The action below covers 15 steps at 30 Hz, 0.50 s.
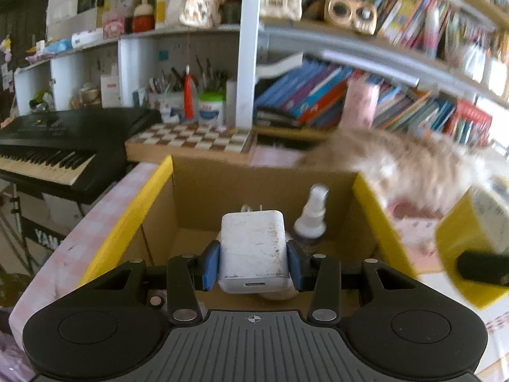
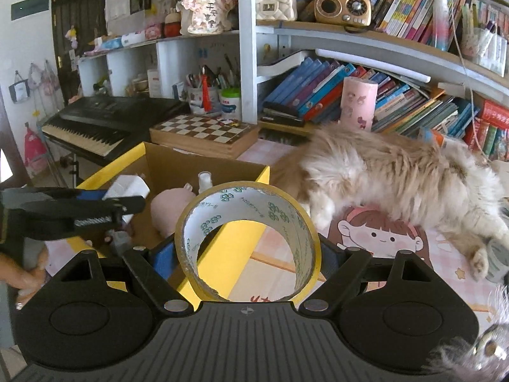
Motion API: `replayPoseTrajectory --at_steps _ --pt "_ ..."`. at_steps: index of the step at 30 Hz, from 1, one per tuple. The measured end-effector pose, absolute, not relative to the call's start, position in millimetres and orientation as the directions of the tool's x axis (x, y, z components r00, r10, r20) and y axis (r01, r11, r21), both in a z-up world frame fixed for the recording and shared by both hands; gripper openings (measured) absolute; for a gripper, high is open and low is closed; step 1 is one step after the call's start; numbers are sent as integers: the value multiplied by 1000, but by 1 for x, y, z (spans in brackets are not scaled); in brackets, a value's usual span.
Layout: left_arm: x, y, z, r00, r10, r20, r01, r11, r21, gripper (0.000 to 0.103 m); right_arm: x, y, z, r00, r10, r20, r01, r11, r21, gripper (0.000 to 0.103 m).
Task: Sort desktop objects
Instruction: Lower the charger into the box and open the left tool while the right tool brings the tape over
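Note:
My left gripper [image 1: 253, 262] is shut on a white charger plug [image 1: 253, 248] and holds it over the open cardboard box with yellow flaps [image 1: 203, 191]. Inside the box stand a small white spray bottle [image 1: 311, 215] and, in the right wrist view, a pink round toy [image 2: 170, 207]. My right gripper [image 2: 246, 259] is shut on a roll of clear tape [image 2: 248, 238], held just right of the box [image 2: 229, 242]. The left gripper with the charger [image 2: 127, 187] shows at the left of that view.
A fluffy cat [image 2: 397, 172] lies on the pink desk mat [image 2: 381, 238] right of the box. A chessboard [image 2: 203, 132], a keyboard piano [image 2: 105, 121] and bookshelves [image 2: 350, 89] stand behind. A small tape roll [image 2: 498, 259] lies by the cat's paw.

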<state>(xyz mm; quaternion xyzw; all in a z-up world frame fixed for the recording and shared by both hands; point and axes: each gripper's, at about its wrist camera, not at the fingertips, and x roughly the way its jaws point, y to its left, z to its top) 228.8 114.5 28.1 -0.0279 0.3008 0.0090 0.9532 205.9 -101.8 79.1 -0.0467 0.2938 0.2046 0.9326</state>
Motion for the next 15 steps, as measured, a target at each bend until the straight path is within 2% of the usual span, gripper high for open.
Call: replayPoseTrajectory --at_steps 6,8,13,15 --pt "243 113 1 742 46 -668 -49 999 15 42 221 -100 73 719 393 -574 -434 898 72 83" --pt "242 108 -4 737 72 -672 -32 997 71 42 226 -99 71 711 405 -575 -441 894 85 83" --pt "243 108 -2 720 72 -690 -32 997 71 43 239 -93 66 684 437 -584 -463 879 115 83" --pt "242 108 -2 721 91 -687 -47 995 82 50 244 -90 65 675 450 -584 -477 871 120 83"
